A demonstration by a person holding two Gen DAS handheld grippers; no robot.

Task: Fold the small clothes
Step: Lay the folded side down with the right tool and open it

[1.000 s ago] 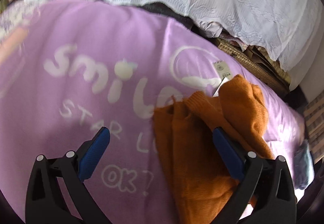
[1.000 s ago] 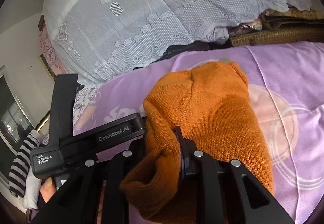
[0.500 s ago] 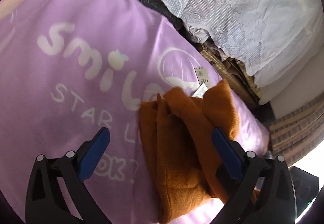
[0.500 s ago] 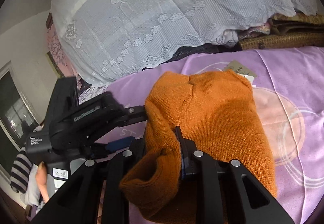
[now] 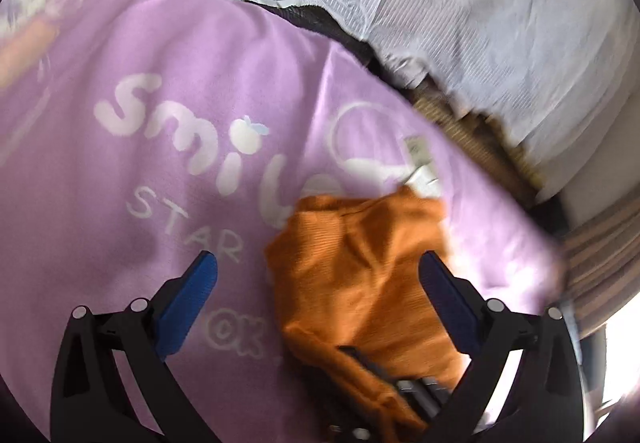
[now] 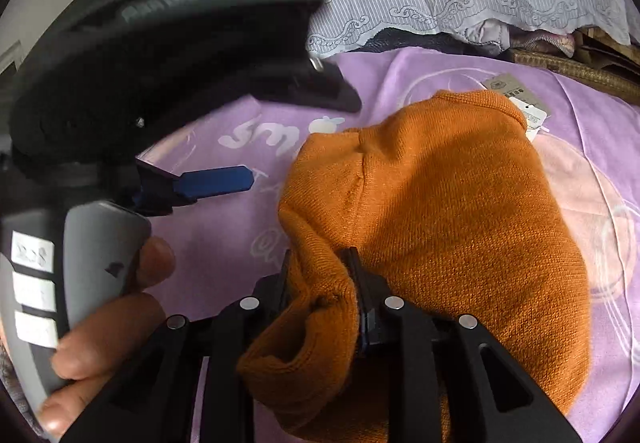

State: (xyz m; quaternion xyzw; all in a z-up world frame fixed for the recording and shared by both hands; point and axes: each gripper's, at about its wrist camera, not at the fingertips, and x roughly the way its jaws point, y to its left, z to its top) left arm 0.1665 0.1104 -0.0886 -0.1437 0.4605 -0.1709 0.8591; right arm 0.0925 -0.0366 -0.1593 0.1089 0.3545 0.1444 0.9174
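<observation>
On the purple blanket (image 5: 168,171), the right gripper (image 6: 320,283) (jaws opening around the orange sweater (image 6: 460,211)) risks unfolding it; the left gripper (image 5: 316,275) gapes empty.

I could not read the paper tag (image 6: 516,99), its print too small. The orange knit (image 6: 440,211) ran off the lower edge, and the left view was smeared, its lettering (image 5: 188,139) soft.

Purple blanket (image 5: 168,171) free on left; lace-covered pile (image 5: 480,3) blocks the back.
</observation>
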